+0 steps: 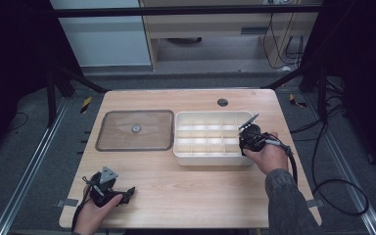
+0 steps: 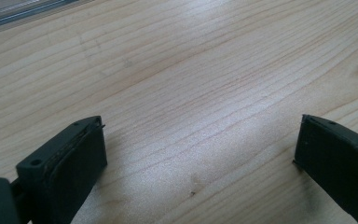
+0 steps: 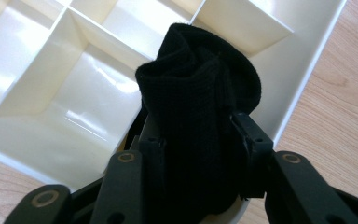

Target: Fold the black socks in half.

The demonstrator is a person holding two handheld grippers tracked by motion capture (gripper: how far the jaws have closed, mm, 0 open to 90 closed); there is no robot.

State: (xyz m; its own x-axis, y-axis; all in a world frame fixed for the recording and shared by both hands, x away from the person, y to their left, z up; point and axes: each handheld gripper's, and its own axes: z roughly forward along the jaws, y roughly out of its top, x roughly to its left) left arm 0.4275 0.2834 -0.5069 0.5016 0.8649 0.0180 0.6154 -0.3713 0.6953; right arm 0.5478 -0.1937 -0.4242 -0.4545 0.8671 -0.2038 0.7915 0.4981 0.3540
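At three o'clock on the table (image 1: 186,191), the right gripper (image 3: 198,140) pinches a rolled black cloth (image 3: 196,102) between its jaws, over the right end of the white divided tray (image 1: 208,157); at seven o'clock the left gripper (image 1: 108,188) rests with jaws spread wide over bare wood; a clear lid (image 1: 135,129) lies at ten o'clock.

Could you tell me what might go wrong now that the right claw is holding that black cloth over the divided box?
The bulky black cloth may straddle a divider of the white box rather than settle in one compartment. The right claw sits near the box's right wall and could nudge it. The open left claw rests far off, unable to steady it.
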